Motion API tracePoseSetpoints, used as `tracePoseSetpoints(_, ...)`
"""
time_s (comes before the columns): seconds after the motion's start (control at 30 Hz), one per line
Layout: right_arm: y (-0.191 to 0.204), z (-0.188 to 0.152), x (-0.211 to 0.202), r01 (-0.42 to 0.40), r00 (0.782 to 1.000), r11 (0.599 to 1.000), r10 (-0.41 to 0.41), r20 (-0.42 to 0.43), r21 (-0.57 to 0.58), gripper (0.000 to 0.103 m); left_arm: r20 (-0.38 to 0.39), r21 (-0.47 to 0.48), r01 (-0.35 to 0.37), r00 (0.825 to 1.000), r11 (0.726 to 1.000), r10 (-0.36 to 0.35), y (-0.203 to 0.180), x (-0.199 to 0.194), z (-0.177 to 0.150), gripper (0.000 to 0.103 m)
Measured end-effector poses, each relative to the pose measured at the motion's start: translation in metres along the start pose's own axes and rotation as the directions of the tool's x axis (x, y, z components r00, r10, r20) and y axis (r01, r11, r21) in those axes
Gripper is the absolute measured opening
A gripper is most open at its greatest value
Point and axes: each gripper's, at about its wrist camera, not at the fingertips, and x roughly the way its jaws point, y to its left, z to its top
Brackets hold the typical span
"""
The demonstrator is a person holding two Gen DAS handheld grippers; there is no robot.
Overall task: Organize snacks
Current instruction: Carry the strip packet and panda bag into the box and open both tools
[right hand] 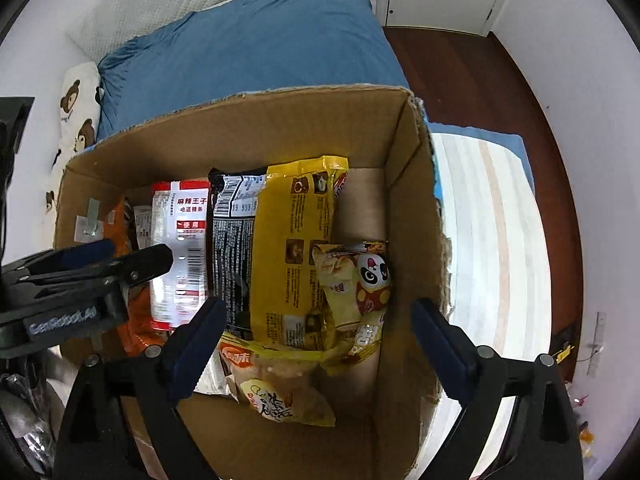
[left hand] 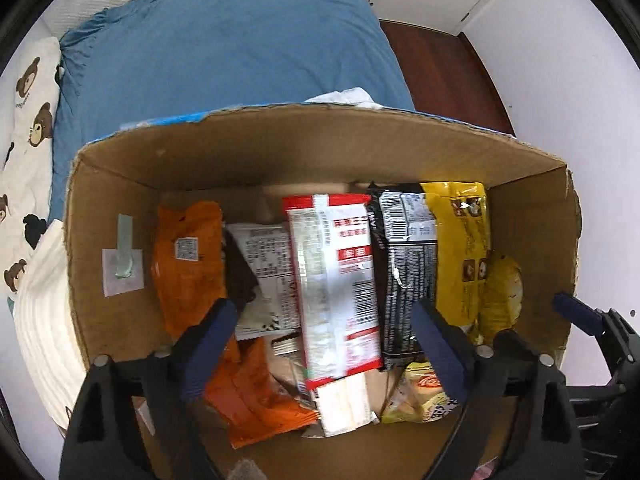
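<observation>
An open cardboard box (left hand: 304, 148) holds several snack packs side by side: an orange pack (left hand: 188, 264), a white pack (left hand: 268, 272), a red-and-white pack (left hand: 336, 280), a black pack (left hand: 408, 272) and a yellow pack (left hand: 464, 248). My left gripper (left hand: 324, 344) is open and empty above the red-and-white pack. My right gripper (right hand: 316, 344) is open and empty above the box (right hand: 280, 120), over the yellow pack (right hand: 292, 248) and a small panda pack (right hand: 372, 276). A yellow-orange pack (right hand: 276, 384) lies at the box's near end. The left gripper also shows at the left of the right wrist view (right hand: 100, 264).
The box sits against a bed with a blue sheet (left hand: 232, 48) and a bear-print pillow (left hand: 28, 120). A white round item (left hand: 44, 332) lies left of the box. A striped mat (right hand: 488, 248) and dark wood floor (right hand: 460, 64) lie to the right.
</observation>
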Motion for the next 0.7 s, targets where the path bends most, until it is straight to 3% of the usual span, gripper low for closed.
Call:
tracePoseSetpoints(0.33,0.004,-0.01,0.0,-0.013,1.0,1.0,0.013,0.019,0.009,0.096,0.039,-0.005,-0.001,0.999,1.0,0.002,0.012,-0.013,-0.026,0.095)
tracePoseSetpoints(0.7,0.014,-0.036,-0.018,-0.019,0.996,1.0,0.019,0.09,-0.011,0.096,0.179,-0.023,-0.04,0.983,0.999,0.043,0.017,-0.048,-0.063,0.095)
